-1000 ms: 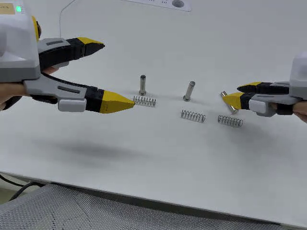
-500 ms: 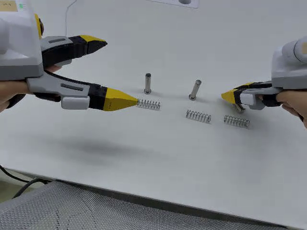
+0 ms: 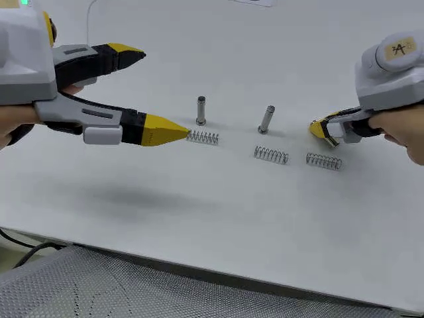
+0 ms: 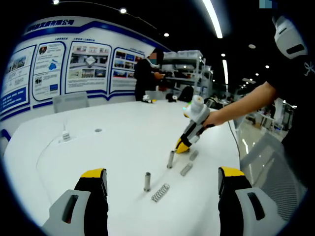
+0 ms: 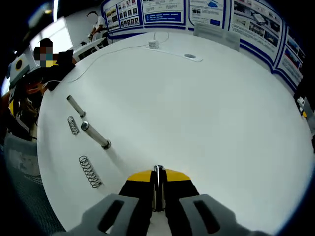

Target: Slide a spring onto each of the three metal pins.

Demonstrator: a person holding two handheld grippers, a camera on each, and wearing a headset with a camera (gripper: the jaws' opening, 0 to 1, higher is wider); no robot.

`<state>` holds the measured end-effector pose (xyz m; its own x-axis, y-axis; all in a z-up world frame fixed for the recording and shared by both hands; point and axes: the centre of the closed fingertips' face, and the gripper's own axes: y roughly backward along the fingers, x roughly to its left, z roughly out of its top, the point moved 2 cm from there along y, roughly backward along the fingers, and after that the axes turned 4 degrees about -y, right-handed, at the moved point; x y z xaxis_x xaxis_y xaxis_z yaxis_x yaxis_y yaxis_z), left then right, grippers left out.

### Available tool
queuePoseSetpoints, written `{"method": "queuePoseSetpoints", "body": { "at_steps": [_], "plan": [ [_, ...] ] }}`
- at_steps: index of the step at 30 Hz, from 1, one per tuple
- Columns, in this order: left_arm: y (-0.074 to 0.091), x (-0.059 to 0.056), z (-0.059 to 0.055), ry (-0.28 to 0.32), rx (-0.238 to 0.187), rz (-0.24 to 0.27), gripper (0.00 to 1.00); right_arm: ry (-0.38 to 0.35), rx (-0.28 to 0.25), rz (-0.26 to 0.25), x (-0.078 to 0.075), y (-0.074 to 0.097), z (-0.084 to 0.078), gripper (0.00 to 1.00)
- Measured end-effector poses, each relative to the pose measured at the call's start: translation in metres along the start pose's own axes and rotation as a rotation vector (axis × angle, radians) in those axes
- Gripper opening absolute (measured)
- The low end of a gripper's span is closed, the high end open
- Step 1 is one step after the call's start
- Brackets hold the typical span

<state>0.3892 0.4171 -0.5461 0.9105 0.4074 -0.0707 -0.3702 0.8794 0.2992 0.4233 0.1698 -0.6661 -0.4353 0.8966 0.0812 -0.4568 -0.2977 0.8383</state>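
Observation:
Two metal pins stand on the white table, a left pin (image 3: 201, 110) and a middle pin (image 3: 266, 119) that leans a little. Three springs lie in front of them: left spring (image 3: 202, 137), middle spring (image 3: 271, 155), right spring (image 3: 324, 161). My left gripper (image 3: 158, 94) is open, its lower tip just left of the left spring, nothing between the jaws. My right gripper (image 3: 319, 128) is shut on the third pin (image 5: 157, 186), just above the right spring. The left gripper view has the left pin (image 4: 147, 181) and left spring (image 4: 160, 192) straight ahead.
The white table (image 3: 218, 218) runs to a front edge near me, with a grey mesh chair (image 3: 99, 291) below it. A white cable (image 3: 91, 16) and a small socket (image 5: 153, 44) sit at the far side. A person (image 4: 147, 73) stands beyond the table.
My right gripper has rolled in the hand and shifted slightly, still holding the third pin. The left gripper has stayed by the left spring. The head camera has shifted a little.

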Motion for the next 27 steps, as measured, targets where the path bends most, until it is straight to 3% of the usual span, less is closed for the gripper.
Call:
{"method": "queuePoseSetpoints", "body": {
  "at_steps": [7,11,27],
  "plan": [
    [-0.001,-0.005,0.008,-0.003,-0.009,-0.004,0.96,0.029,-0.010,-0.021,-0.001,0.004,-0.001,0.08],
    [0.002,-0.005,0.010,-0.006,-0.013,-0.001,0.95,-0.009,-0.057,-0.006,0.001,0.013,0.004,0.08],
    [0.003,-0.019,0.020,-0.018,-0.025,0.007,0.95,0.004,-0.165,0.001,0.010,0.034,0.007,0.07]
  ]
}}
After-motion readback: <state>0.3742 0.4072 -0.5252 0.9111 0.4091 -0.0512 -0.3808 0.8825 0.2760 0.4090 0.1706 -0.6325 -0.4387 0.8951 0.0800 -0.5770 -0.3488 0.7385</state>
